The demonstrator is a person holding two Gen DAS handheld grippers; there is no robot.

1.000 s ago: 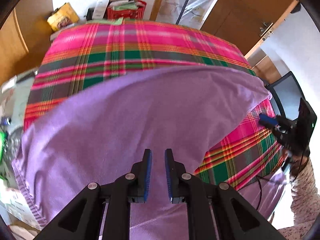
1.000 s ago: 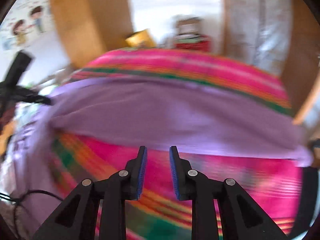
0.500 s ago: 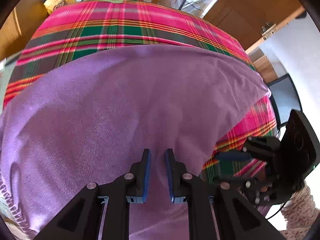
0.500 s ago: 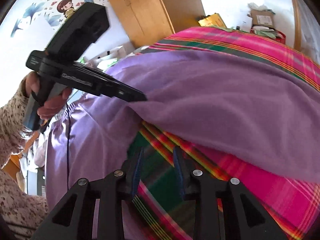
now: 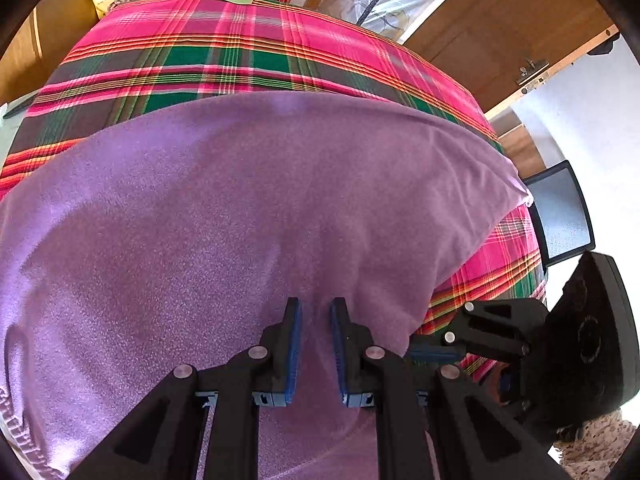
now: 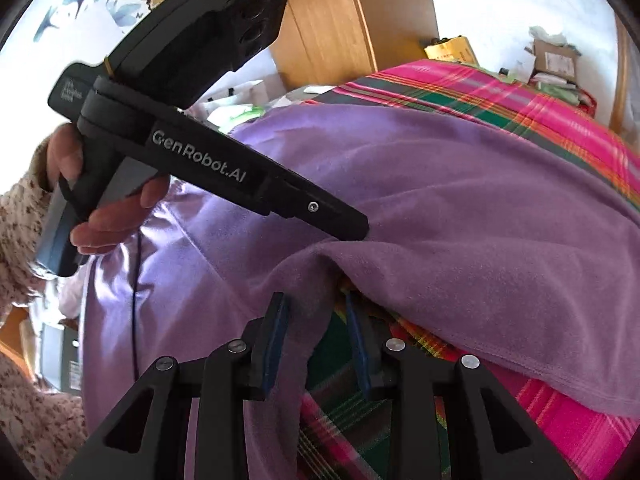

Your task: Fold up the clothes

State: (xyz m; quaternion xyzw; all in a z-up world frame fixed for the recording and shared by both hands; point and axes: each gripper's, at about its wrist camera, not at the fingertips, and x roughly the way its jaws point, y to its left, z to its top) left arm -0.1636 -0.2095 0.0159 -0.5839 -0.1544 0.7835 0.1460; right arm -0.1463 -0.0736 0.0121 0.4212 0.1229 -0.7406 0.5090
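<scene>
While the purple garment (image 5: 248, 232) lies spread over the plaid-covered table (image 5: 248, 52) | left tool (image 5: 316, 344): jaws parted, fabric between pads, grip cannot be told | right tool (image 6: 316, 344): jaws just closing at the garment's edge, pads not yet pressing it | left hand (image 6: 100, 216) on handle.

Matt, fleecy purple cloth garment (image 5: 224, 216) on woven plaid cloth cover (image 5: 240, 48); varnished wooden wardrobe (image 6: 360, 20).
</scene>
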